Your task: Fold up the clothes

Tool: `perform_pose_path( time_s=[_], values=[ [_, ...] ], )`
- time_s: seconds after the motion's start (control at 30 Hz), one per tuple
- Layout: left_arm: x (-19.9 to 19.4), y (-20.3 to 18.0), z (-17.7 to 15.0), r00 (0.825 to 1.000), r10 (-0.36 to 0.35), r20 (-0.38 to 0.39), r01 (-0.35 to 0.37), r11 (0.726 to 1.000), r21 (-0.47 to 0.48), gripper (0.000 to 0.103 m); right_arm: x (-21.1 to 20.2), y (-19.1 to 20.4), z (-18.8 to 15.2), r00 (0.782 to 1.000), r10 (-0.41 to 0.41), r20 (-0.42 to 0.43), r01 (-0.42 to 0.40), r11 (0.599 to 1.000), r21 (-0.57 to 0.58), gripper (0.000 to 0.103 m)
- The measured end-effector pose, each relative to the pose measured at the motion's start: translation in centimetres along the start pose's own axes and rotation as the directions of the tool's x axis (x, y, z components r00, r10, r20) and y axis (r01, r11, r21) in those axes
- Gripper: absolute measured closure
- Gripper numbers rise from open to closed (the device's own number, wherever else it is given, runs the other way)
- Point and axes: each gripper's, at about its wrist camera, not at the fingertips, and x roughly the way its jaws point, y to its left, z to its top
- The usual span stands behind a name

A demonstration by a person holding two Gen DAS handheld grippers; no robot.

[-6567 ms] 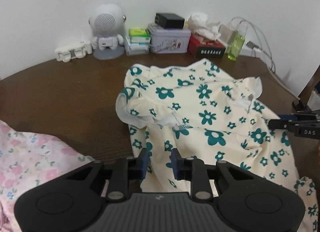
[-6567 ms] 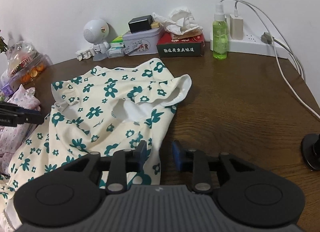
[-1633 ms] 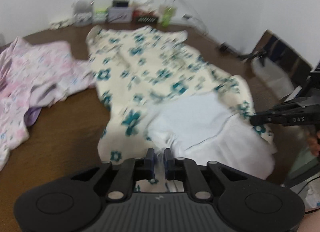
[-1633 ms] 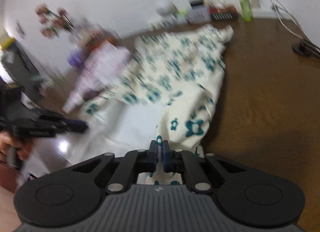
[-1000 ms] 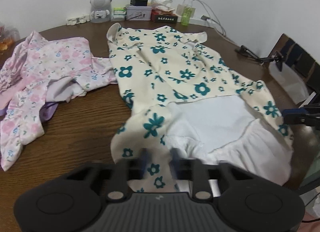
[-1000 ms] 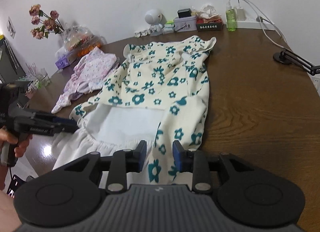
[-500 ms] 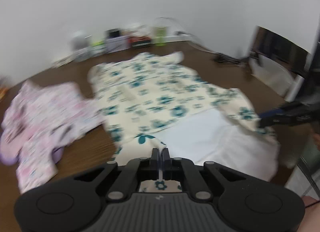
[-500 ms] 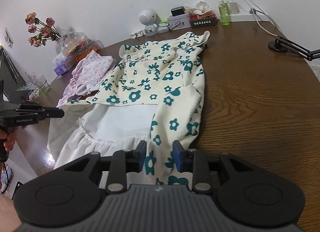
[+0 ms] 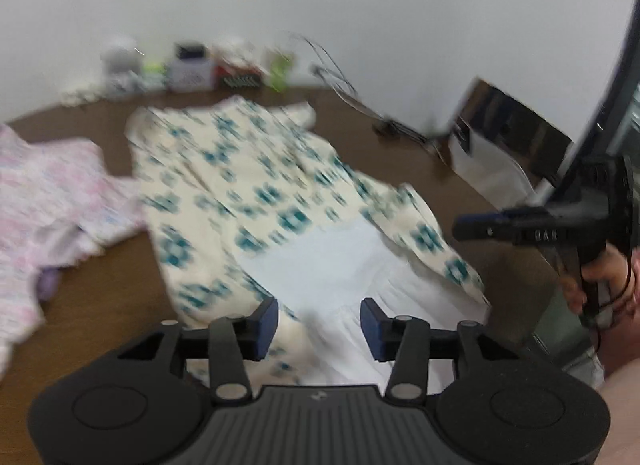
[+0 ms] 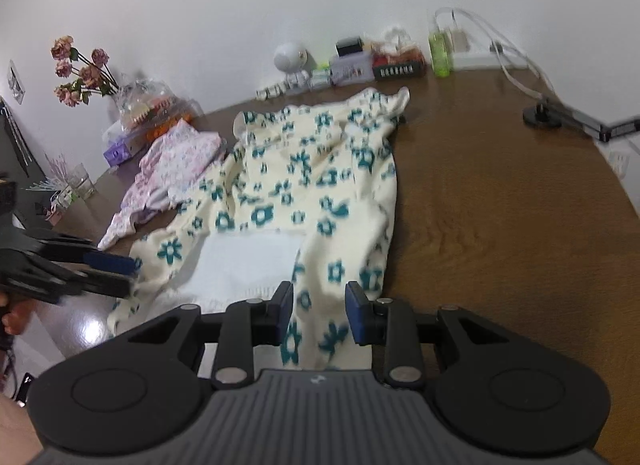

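Half a second ago my left hand-held gripper (image 9: 319, 323) pinched the hem; now its jaws gape wide, holding nothing. My right hand-held gripper (image 10: 319, 311) also stands wide, low in frame. Both hover over the floral dress (image 10: 316, 181), spread mid-frame on the brown worktop (image 10: 500, 205), white lining (image 10: 248, 261) upturned beside pink clothes (image 10: 176, 161).
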Motion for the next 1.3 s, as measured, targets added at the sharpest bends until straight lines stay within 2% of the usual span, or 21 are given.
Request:
perform_pose_path(
  time_s=[0.1,0.17,0.2,0.37,0.57,0.6,0.63,0.7,0.73,0.77,0.8,0.83,0.9,1.0,1.2,1.3],
  values=[
    [0.7,0.7,0.7,0.995,0.098,0.01,-0.098,0.995,-0.003,0.063,1.3,0.5,1.0,0.997,-0.053,0.054,0.055,0.998,-0.026,0.074],
    [2.2,1.1,0.7,0.992,0.125,-0.021,-0.124,0.992,0.013,0.09,2.5,0.8,1.3,0.997,-0.06,0.054,0.062,0.997,-0.043,0.074],
    [3.2,1.2,0.5,0.991,0.128,-0.048,-0.127,0.992,0.024,0.093,3.3,0.9,1.3,0.997,-0.064,0.04,0.066,0.996,-0.053,0.075],
    [6.2,1.4,-1.2,0.981,0.147,-0.125,-0.14,0.988,0.066,0.093,6.4,0.8,0.3,0.99,-0.126,-0.06,0.121,0.989,-0.085,0.075],
    [6.5,1.2,-1.7,0.977,0.171,-0.128,-0.162,0.984,0.077,0.093,6.7,1.7,-0.8,0.985,-0.164,-0.058,0.154,0.976,-0.153,0.074],
    [6.4,1.2,-1.6,0.977,0.17,-0.131,-0.163,0.984,0.067,0.091,6.8,1.7,-0.7,0.984,-0.164,-0.064,0.152,0.976,-0.154,0.074],
    [6.1,1.3,-1.3,0.978,0.166,-0.125,-0.161,0.986,0.048,0.085,6.8,1.8,-0.5,0.984,-0.164,-0.07,0.151,0.976,-0.156,0.072],
    [4.6,1.6,-0.9,0.984,0.158,-0.081,-0.158,0.987,0.001,0.06,5.8,1.5,0.6,0.987,-0.153,-0.059,0.143,0.98,-0.139,0.068],
    [3.8,1.8,-0.8,0.986,0.155,-0.058,-0.157,0.987,-0.024,0.036,5.2,1.3,1.2,0.988,-0.147,-0.053,0.139,0.982,-0.129,0.061],
    [2.8,2.0,-0.7,0.988,0.154,-0.031,-0.155,0.986,-0.056,0.02,4.6,1.1,1.8,0.989,-0.141,-0.046,0.135,0.984,-0.12,0.056],
    [1.9,2.2,-0.7,0.988,0.154,-0.008,-0.154,0.984,-0.088,0.016,4.0,0.9,2.5,0.99,-0.135,-0.04,0.13,0.985,-0.11,0.044],
    [1.3,2.4,-0.7,0.987,0.159,-0.002,-0.158,0.981,-0.117,0.014,3.5,0.7,3.1,0.991,-0.13,-0.033,0.126,0.987,-0.101,0.034],
    [0.7,2.8,-0.7,0.985,0.174,-0.021,-0.175,0.97,-0.171,0.013,2.3,0.3,4.3,0.993,-0.118,-0.019,0.116,0.99,-0.082,0.022],
    [0.8,3.4,-1.4,0.982,0.178,-0.062,-0.187,0.958,-0.219,0.013,1.8,0.0,7.1,0.99,-0.137,-0.025,0.134,0.987,-0.093,0.014],
    [1.9,3.6,-2.1,0.974,0.198,-0.111,-0.219,0.946,-0.239,0.015,4.2,1.0,14.6,0.985,-0.138,-0.108,0.12,0.98,-0.16,0.012],
    [2.8,3.9,-1.8,0.967,0.214,-0.142,-0.244,0.935,-0.258,0.026,8.0,3.1,19.4,0.97,-0.142,-0.199,0.095,0.97,-0.226,0.012]
  ],
)
